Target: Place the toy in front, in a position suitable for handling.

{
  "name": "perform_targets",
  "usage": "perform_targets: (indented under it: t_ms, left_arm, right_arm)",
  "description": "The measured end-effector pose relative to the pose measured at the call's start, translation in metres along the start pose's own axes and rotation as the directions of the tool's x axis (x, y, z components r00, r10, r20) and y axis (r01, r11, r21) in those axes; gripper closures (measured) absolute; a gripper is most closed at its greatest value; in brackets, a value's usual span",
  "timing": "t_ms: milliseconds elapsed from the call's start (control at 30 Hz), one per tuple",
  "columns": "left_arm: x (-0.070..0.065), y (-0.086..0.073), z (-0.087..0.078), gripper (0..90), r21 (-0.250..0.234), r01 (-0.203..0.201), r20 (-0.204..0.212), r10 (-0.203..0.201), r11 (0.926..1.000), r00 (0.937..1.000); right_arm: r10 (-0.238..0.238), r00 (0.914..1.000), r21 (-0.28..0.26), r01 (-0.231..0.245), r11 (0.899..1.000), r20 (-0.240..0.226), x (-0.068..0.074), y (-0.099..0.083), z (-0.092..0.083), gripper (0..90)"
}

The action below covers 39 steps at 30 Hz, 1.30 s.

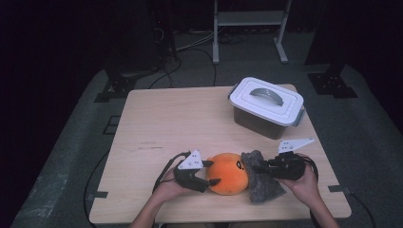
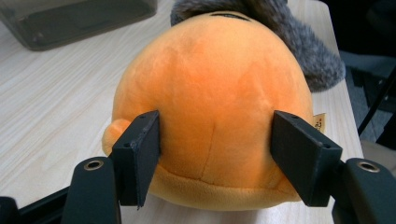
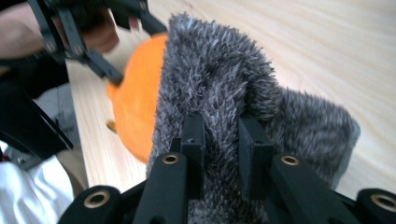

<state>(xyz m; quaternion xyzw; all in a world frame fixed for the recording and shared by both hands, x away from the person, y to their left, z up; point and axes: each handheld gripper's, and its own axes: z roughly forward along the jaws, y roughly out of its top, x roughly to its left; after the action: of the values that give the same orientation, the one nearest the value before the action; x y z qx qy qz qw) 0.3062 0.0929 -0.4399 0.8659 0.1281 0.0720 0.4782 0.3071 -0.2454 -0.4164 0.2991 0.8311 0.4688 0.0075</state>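
An orange round plush toy (image 1: 228, 173) (image 2: 215, 93) lies near the table's front edge. My left gripper (image 1: 213, 172) (image 2: 217, 154) has one jaw on each side of it, and both pads press into its sides. A grey furry cloth (image 1: 261, 183) (image 3: 219, 88) leans against the toy's right side. My right gripper (image 1: 252, 166) (image 3: 222, 154) is shut on a raised fold of this cloth. The right gripper view also has the plush toy (image 3: 137, 102) behind the cloth, with the left gripper (image 3: 116, 46) on it.
A grey storage box with a white lid and handle (image 1: 267, 99) (image 2: 70, 18) stands at the back right of the wooden table (image 1: 180, 123). A metal stand's legs (image 1: 249, 33) rise beyond the table, and cables lie on the floor.
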Motion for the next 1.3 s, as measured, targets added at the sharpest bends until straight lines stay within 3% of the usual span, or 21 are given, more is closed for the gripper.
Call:
perform_targets:
  t_ms: [67,200,400,533,667,700,833,1133,1300]
  left_arm:
    - [0.0,0.0,0.0,33.7,0.002,-0.007,0.0,0.007,1.0,1.0]
    - [0.002,-0.002,-0.001,33.5,0.0,-0.006,0.013,0.006,1.0,0.9999]
    - [0.002,-0.003,-0.002,32.9,0.004,-0.012,0.013,0.011,0.9999,0.9998]
    - [-0.001,-0.002,-0.002,32.7,0.005,-0.041,0.012,0.041,0.9992,0.9991]
    - [-0.003,-0.002,-0.001,32.7,0.001,-0.053,0.013,0.053,0.9986,0.9985]
    - [-0.003,-0.002,0.0,32.7,-0.001,-0.053,0.015,0.053,0.9986,0.9985]
    - [-0.002,-0.004,-0.001,32.7,-0.001,-0.047,0.021,0.047,0.9989,0.9987]
    - [-0.001,-0.004,0.0,32.4,-0.012,-0.039,0.015,0.039,0.9992,0.9991]
    - [-0.005,-0.001,0.001,32.4,-0.001,-0.067,0.006,0.067,0.9978,0.9977]
  right_arm:
    - [-0.005,0.9999,-0.016,0.005,1.0,-0.01,0.003,0.004,0.0,74.0]
    - [-0.022,0.9997,0.013,0.023,1.0,-0.008,0.006,0.005,0.007,74.0]
    - [0.014,0.9995,0.058,-0.016,0.998,0.03,-0.007,-0.005,0.003,74.1]
    - [0.03,0.9989,0.033,-0.031,0.999,0.037,-0.011,-0.004,-0.003,74.2]
    - [0.03,0.9995,0.004,-0.03,1.0,0.012,-0.006,0.002,-0.003,74.2]
    - [0.012,0.9999,-0.01,-0.012,1.0,-0.006,0.001,0.008,0.0,74.3]
    - [-0.012,0.9999,0.015,0.012,1.0,-0.005,0.007,0.011,0.007,74.4]
    - [0.09,0.9954,0.115,-0.086,0.99,-0.033,-0.017,-0.011,0.01,74.2]
    - [0.083,0.9958,0.066,-0.08,0.995,-0.038,-0.013,-0.003,0.005,74.4]
